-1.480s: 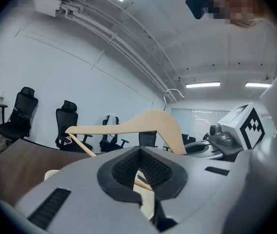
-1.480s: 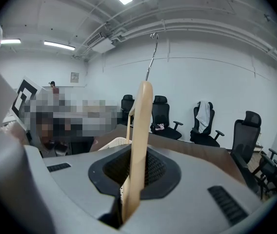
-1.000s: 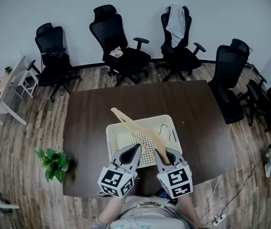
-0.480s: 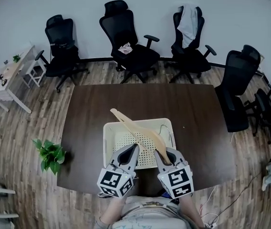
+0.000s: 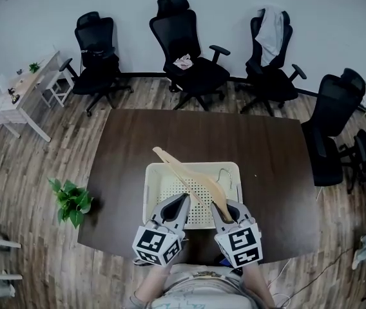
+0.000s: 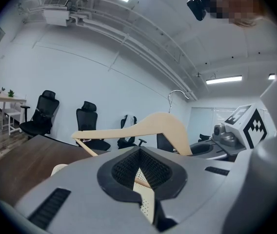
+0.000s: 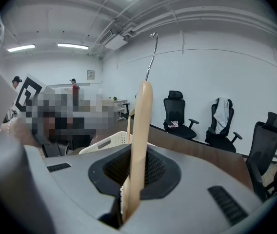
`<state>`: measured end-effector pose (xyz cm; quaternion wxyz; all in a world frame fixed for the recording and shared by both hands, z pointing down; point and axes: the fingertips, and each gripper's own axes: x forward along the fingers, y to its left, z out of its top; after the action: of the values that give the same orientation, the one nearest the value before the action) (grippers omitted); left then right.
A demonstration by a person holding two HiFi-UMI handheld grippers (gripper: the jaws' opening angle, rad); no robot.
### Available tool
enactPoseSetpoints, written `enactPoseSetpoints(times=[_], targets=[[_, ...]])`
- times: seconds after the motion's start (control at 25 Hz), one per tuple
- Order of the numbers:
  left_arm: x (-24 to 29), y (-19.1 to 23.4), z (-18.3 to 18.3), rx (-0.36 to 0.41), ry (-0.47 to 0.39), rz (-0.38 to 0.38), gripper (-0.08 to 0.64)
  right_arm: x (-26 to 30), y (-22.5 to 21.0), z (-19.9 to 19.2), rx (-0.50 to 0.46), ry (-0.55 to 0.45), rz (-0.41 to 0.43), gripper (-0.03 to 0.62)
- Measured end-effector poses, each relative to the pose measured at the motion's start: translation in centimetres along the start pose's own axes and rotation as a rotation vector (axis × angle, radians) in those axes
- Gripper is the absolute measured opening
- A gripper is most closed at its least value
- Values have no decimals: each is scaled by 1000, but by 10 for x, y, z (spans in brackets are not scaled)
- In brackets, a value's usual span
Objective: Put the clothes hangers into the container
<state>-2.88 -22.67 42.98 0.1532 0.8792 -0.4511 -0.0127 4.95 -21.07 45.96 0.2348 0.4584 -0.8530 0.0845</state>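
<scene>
A wooden clothes hanger (image 5: 186, 176) slants over the cream perforated container (image 5: 151, 192) on the dark brown table (image 5: 125, 147). Its left arm sticks out past the container's far left corner. My right gripper (image 5: 220, 206) is shut on the hanger's right end at the container's near rim. In the right gripper view the hanger (image 7: 141, 130) rises edge-on from between the jaws of the right gripper (image 7: 133, 174), its metal hook pointing up. My left gripper (image 5: 184, 199) is beside it over the near rim, shut with nothing held. From the left gripper (image 6: 138, 168) the hanger (image 6: 163, 126) crosses just ahead.
Several black office chairs (image 5: 189, 50) line the far side and right of the table, one with a pale garment (image 5: 272, 24) over its back. A potted plant (image 5: 70, 201) stands on the wood floor at the left. A white desk (image 5: 22, 98) is at the far left.
The head view has drifted, so table and chairs sit lower and further right in the picture. The hanger stays in my right gripper over the container. The left gripper keeps its place.
</scene>
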Motion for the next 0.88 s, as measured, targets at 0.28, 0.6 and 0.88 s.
enactPoseSetpoints(times=[0.28, 0.6, 0.88], targets=[[8, 6, -1, -8, 5, -13, 11, 9, 4, -6, -2, 29, 8, 34], [13, 10, -3, -13, 12, -25, 11, 16, 9, -11, -7, 74, 10, 34], [17, 17, -11, -28, 30, -24, 11, 21, 11, -21, -14, 112, 22, 34]])
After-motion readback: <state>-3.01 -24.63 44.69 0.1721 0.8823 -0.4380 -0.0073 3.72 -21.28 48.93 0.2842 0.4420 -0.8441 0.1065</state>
